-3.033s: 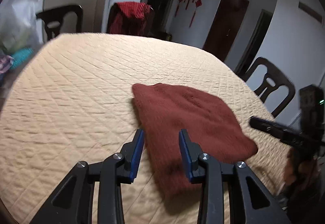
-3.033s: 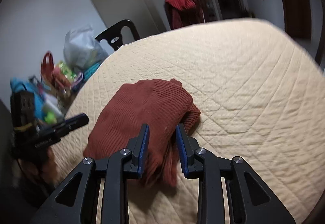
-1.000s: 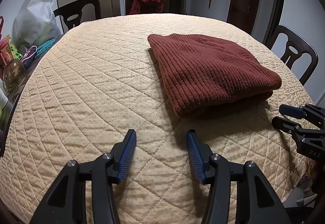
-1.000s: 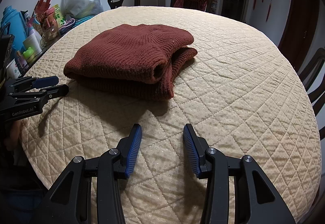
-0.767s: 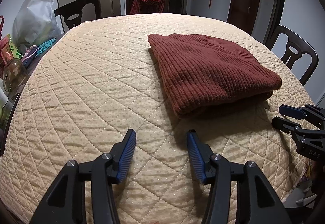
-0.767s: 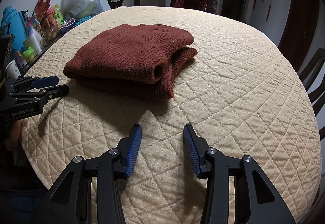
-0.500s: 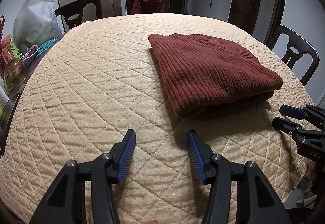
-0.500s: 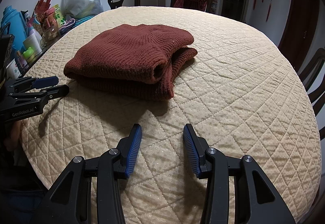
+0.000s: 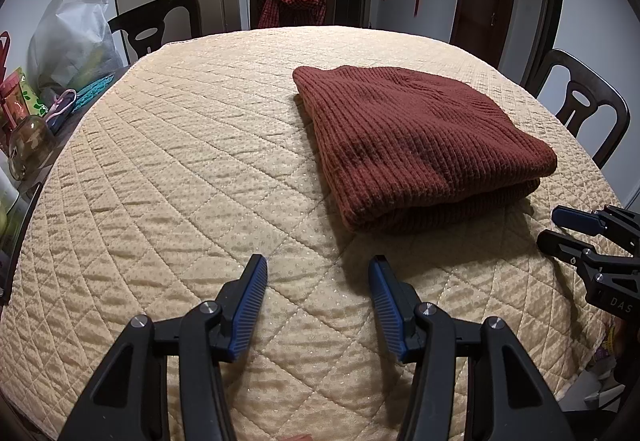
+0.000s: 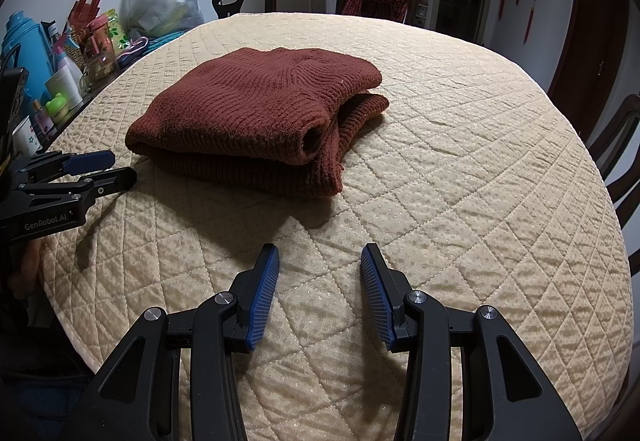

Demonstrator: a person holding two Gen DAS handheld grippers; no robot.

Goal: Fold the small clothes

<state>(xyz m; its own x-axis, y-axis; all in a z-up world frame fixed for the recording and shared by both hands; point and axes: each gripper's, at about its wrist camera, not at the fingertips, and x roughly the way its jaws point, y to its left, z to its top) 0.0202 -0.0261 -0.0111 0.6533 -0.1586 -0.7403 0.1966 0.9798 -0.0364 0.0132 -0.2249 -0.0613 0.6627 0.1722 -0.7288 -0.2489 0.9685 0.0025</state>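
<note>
We hold both tongs, left tongs [image 9: 318, 269] and right tongs [image 10: 320, 257], open and empty, short of the sweater [image 10: 256, 109] lying folded on the desk [image 9: 180, 161], so the folding looks finished.

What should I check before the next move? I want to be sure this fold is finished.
1. Brown sweater folded into a compact stack: ok.
2. Layers even: not ok, the lower layer sticks out at the right end.
3. Left tongs open, holding nothing: ok.
4. Right tongs open, holding nothing: ok.
5. Both tongs apart from the sweater: ok.
6. Sweater fully on the quilted table cover: ok.
</note>
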